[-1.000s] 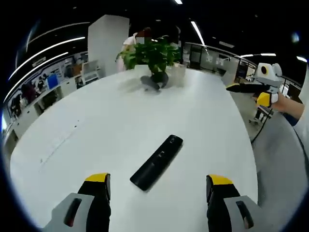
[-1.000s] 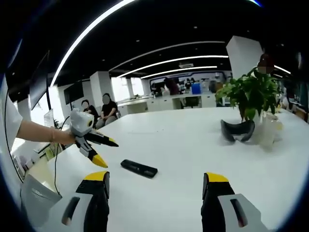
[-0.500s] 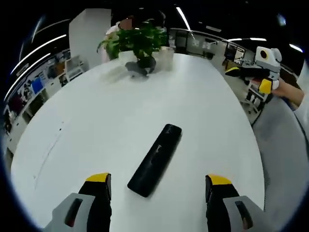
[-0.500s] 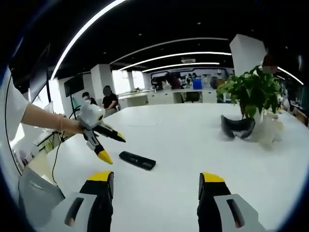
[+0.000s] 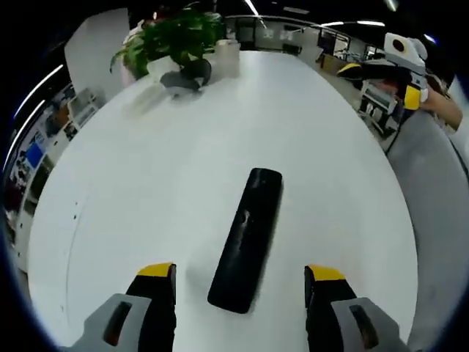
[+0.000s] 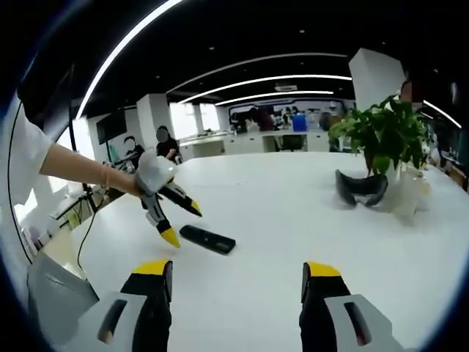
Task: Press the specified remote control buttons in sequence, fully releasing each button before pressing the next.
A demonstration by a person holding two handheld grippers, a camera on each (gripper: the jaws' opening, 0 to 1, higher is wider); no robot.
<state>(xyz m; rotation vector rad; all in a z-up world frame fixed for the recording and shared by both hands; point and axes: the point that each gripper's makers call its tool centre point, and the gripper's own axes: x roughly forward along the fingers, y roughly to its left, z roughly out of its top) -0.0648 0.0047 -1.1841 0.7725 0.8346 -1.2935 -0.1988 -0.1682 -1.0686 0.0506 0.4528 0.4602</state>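
A black remote control [image 5: 247,238] lies lengthwise on the white table [image 5: 132,183]. My left gripper [image 5: 240,282] is open, its yellow-tipped jaws either side of the remote's near end and above it. In the right gripper view the same remote [image 6: 208,239] lies at the left. The left gripper [image 6: 183,224], held by a hand, hovers just over its left end with jaws apart. My right gripper [image 6: 236,275] is open and empty above the table [image 6: 293,213], well away from the remote. It also shows far off at the upper right as the right gripper [image 5: 379,82].
A potted green plant [image 5: 172,37] stands at the far end of the table, with a dark curved headset [image 5: 187,73] and a clear container [image 5: 227,55] beside it. The right gripper view shows that plant [image 6: 381,136] and headset [image 6: 360,192]. People sit at desks in the background.
My left gripper has moved forward and down over the remote, whose near end now lies between the jaws. The right gripper has barely moved.
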